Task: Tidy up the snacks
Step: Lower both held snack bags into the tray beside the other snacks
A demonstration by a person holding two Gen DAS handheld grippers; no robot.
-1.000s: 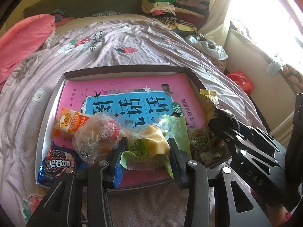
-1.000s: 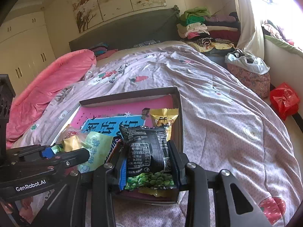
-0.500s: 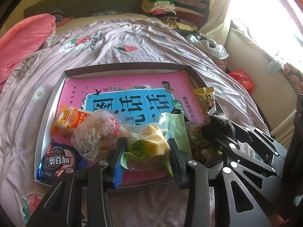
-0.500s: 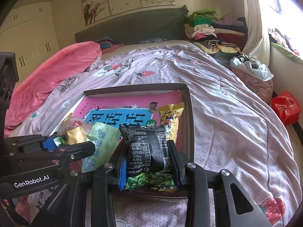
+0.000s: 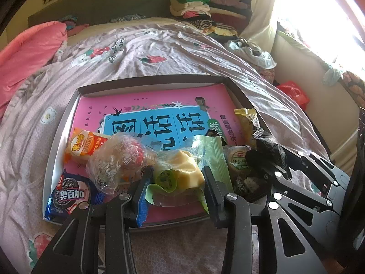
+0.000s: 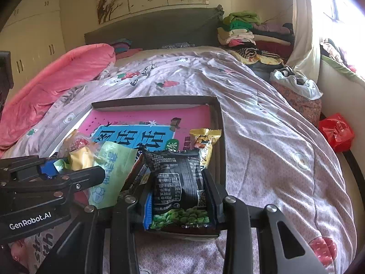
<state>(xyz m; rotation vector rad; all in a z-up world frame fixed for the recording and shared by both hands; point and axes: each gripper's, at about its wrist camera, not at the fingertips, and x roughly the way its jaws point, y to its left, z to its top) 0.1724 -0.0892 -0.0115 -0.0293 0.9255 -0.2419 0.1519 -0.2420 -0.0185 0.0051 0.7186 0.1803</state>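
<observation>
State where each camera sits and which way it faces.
Left wrist: sits on the left gripper, faces down over the tray toward the headboard; its own jaws clamp the green packet, right gripper alongside.
Right wrist: sits on the right gripper, same heading; jaws clamp the black packet, left gripper alongside.
Shared: tray, both packets.

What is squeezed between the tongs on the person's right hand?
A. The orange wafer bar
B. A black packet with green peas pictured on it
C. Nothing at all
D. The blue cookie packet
B: in the right wrist view the right tongs press on both sides of the black pea packet, held over the near corner of the cardboard tray.
</observation>
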